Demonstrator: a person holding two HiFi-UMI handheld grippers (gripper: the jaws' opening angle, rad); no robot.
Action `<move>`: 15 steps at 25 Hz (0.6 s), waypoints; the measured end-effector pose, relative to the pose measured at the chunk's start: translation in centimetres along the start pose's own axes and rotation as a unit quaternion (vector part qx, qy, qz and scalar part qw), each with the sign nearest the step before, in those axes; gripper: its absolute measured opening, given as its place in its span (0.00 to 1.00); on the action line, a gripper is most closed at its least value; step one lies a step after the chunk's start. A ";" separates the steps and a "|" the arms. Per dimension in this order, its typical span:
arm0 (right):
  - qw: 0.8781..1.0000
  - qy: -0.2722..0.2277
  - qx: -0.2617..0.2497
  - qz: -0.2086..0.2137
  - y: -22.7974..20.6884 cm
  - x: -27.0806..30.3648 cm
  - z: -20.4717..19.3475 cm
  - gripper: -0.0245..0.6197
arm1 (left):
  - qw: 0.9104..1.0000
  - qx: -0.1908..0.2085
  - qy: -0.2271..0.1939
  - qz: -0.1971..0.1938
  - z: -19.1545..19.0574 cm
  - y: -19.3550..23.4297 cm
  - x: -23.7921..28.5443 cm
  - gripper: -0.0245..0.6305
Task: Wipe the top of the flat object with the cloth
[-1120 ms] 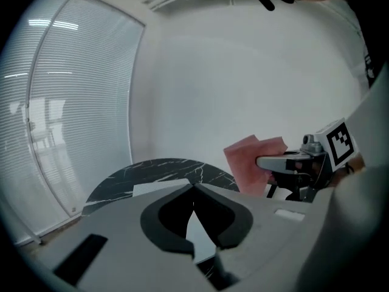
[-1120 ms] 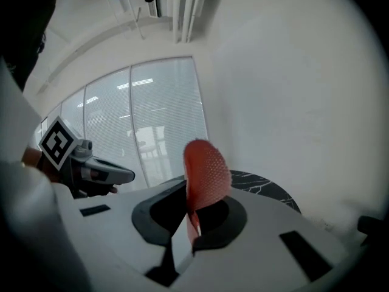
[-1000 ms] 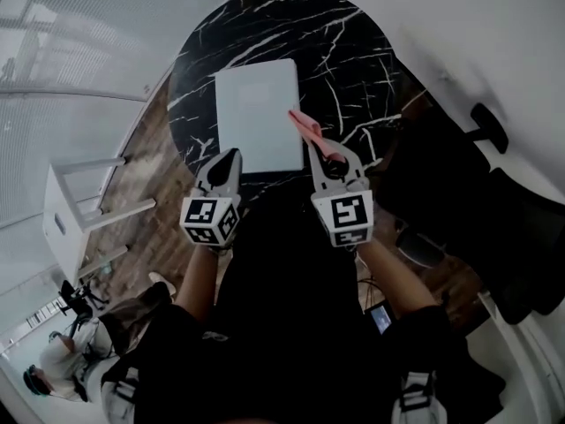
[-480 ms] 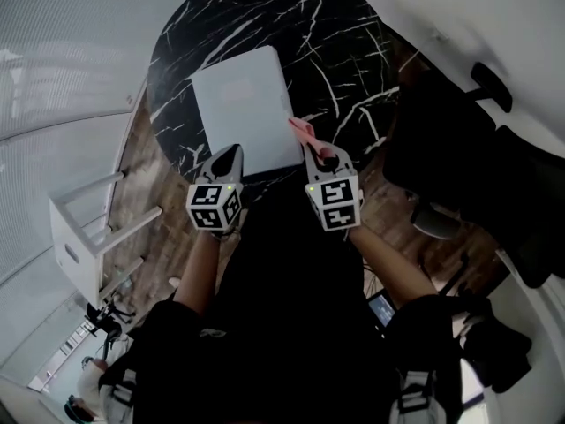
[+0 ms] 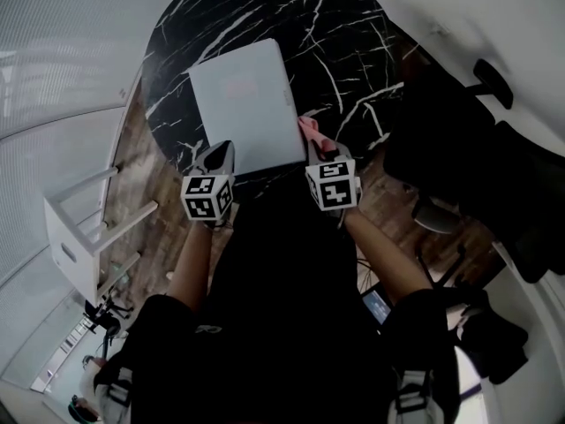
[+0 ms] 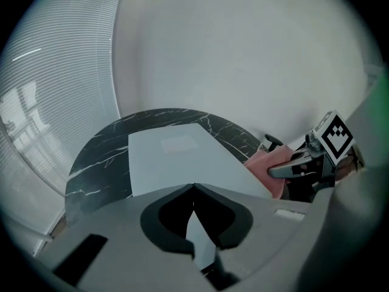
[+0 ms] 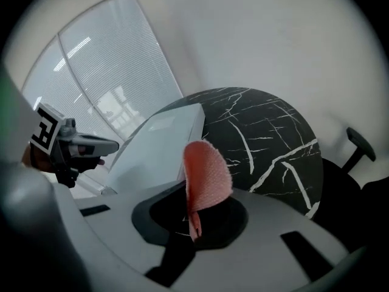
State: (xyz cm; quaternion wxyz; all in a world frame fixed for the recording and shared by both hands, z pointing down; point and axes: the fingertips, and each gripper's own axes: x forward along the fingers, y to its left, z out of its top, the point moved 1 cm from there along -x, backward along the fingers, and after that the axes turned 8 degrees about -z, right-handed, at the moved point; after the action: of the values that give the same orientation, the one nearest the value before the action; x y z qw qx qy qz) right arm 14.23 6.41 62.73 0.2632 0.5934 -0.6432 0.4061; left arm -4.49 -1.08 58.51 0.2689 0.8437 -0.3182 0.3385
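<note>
Head view: left gripper (image 5: 221, 151) is at the near-left corner of the flat object (image 5: 245, 104), and I can't tell whether it touches. The right gripper (image 5: 323, 151) is just beside the near-right edge, with the cloth (image 5: 309, 131) ahead of its tips.

Left gripper view: jaws closed together, empty — object directly ahead.

Right gripper view: jaws pinch the cloth's lower edge; object ahead-left.

Judgement: approach step. Next, carry the cloth leftward onto the top and press it flat.
</note>
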 end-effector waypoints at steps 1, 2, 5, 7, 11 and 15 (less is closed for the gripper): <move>1.000 0.011 -0.005 0.005 0.3 0.2 -0.3 0.05 | 1.000 -0.003 0.003 0.001 -0.2 0.3 0.1 0.04; 1.000 0.019 -0.008 0.013 0.6 0.4 -0.6 0.05 | 1.000 -0.009 0.005 0.001 -0.3 0.5 0.2 0.04; 0.999 0.026 -0.013 0.031 1.0 1.4 -1.2 0.05 | 1.000 -0.021 0.014 -0.005 -0.9 0.9 0.8 0.04; 0.999 0.023 -0.010 0.038 1.0 1.8 -1.2 0.05 | 1.000 -0.014 0.023 -0.001 -1.2 1.2 1.3 0.04; 0.998 0.021 0.006 0.061 1.7 1.9 -1.1 0.07 | 1.000 -0.003 0.027 0.015 -1.6 1.7 1.5 0.04; 0.997 0.030 0.009 0.072 2.0 2.2 -1.3 0.08 | 0.999 -0.004 0.033 0.029 -2.1 2.5 1.6 0.04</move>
State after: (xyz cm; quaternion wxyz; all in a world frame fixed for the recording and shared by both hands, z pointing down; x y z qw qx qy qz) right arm 11.72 6.25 64.78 0.2473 0.5358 -0.6722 0.4472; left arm -6.23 -1.90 61.63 0.2723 0.8214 -0.3349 0.3728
